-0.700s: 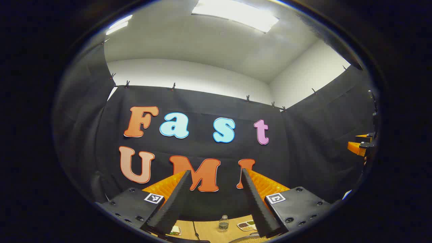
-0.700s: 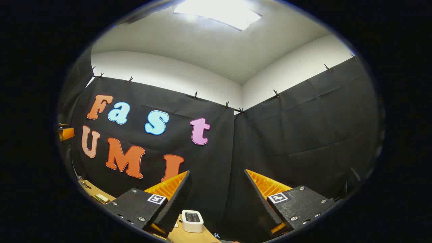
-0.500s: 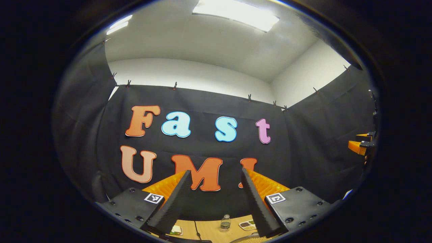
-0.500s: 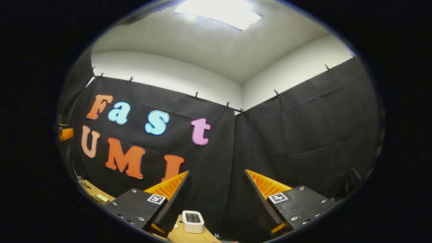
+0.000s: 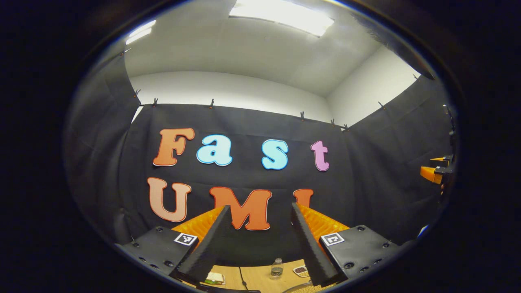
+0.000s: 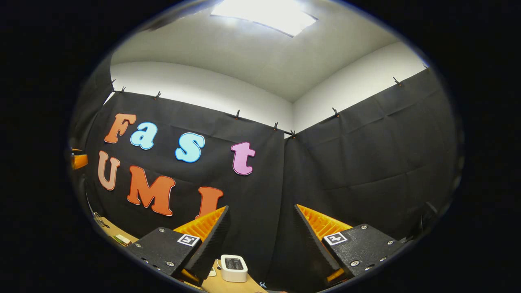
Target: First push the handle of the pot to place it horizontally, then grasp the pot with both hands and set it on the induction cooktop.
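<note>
Two grippers raised, both aimed at the black cloth wall (image 6: 346, 162) and ceiling. Left gripper (image 5: 258, 211): fingers spread apart, nothing between them. Right gripper (image 6: 262, 211): fingers likewise apart, gripping nothing; also seen at the right edge of the left gripper view. Wooden table (image 5: 256, 278) low in the left gripper view, carrying a small clear bottle (image 5: 276, 268), a divided dish (image 5: 301, 270) and a dark cable (image 5: 243, 278). Curved rim at the bottom edge, possibly the pot (image 5: 299, 288); cannot confirm. Small white device (image 6: 233, 267) on the table in the right gripper view.
</note>
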`<state>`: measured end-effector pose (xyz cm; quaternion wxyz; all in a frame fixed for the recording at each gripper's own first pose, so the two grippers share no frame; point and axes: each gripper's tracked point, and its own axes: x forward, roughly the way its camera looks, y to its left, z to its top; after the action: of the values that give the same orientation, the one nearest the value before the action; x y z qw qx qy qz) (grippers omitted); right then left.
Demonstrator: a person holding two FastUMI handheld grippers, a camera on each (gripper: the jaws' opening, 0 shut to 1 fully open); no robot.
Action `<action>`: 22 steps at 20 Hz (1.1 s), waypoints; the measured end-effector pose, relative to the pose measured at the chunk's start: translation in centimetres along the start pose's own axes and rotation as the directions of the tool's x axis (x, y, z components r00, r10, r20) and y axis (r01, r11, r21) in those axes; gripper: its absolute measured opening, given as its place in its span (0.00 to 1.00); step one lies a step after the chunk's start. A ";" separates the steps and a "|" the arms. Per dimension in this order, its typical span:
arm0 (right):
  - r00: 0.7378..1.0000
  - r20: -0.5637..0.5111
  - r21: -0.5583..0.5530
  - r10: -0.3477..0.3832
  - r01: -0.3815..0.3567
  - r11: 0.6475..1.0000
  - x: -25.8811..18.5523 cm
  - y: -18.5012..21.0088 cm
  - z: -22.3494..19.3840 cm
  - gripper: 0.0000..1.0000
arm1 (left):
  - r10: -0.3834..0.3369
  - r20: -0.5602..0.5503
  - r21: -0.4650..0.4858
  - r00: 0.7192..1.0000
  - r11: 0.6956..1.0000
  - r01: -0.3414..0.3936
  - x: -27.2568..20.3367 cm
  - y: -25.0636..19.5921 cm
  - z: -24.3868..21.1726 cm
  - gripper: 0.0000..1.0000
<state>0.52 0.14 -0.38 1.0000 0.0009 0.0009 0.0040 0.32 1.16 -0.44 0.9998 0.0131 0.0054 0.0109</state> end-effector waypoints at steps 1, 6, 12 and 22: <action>1.000 -0.003 0.002 0.001 -0.001 1.000 0.1 0.0 -0.1 0.95 | 0.002 -0.001 0.002 1.000 1.000 -0.002 -0.1 0.1 0.1 0.92; 1.000 -0.002 0.006 0.006 -0.006 1.000 0.7 0.4 -0.4 0.95 | 0.018 -0.005 0.008 1.000 1.000 -0.018 -0.5 0.5 0.1 0.95; 0.999 -0.032 0.011 0.027 -0.026 1.000 0.9 0.7 -2.3 0.95 | 0.000 -0.087 -0.008 0.996 1.000 -0.001 -1.0 -1.4 -3.1 0.97; 0.992 -0.106 0.025 0.065 -0.062 0.998 1.5 -1.4 -6.5 0.95 | -0.056 -0.596 -0.032 0.801 0.998 0.046 -5.9 -8.8 -20.3 0.08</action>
<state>2.06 -1.19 -6.89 0.9978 0.0116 0.0545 0.0359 -5.63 -7.20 -20.87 0.9474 0.0010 0.3197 -0.0122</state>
